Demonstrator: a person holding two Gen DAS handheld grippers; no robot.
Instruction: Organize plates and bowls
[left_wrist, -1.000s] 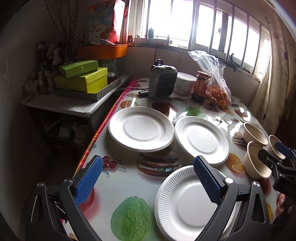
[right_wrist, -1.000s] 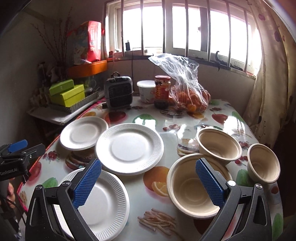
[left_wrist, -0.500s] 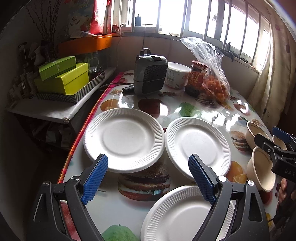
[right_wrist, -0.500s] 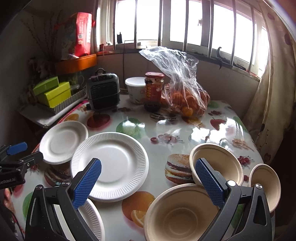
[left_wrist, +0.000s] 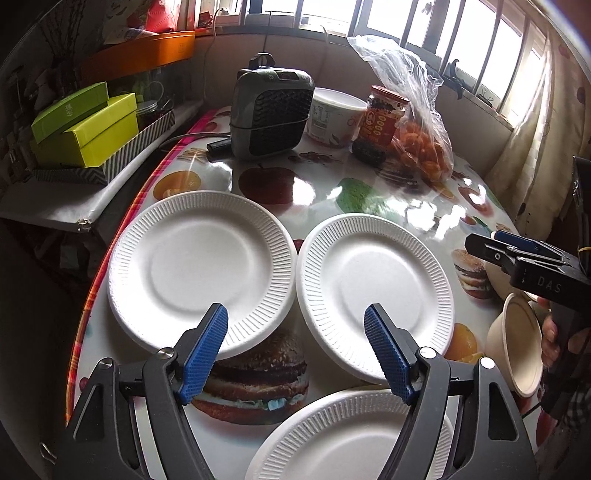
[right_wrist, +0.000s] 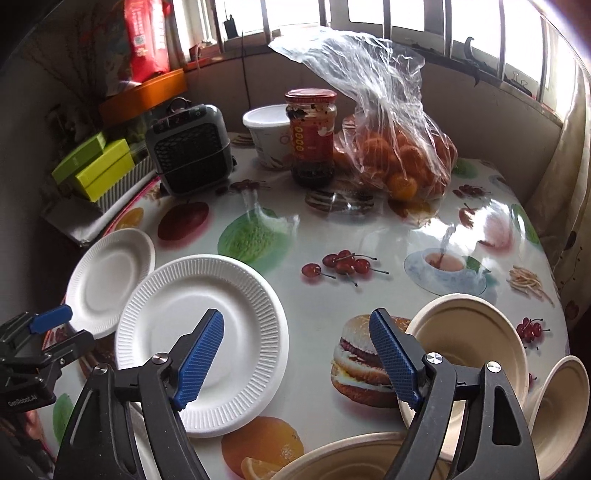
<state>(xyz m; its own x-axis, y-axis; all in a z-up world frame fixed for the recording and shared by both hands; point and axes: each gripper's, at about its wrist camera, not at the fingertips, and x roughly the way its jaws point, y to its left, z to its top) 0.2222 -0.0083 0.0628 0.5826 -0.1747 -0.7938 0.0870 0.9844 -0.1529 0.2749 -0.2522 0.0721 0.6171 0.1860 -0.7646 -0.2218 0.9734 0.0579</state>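
Advanced left gripper, jaws wide, empty, above touching plates.

White plates lie flat beside tan bowls.

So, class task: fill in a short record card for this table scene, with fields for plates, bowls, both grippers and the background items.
plates: three white paper plates, far-left plate, middle plate, near plate, all separate, not stacked
bowls: three tan bowls, far bowl, right-edge bowl, near bowl
left gripper: open, empty
right gripper: open, empty
background: fan heater, jar, bag of oranges
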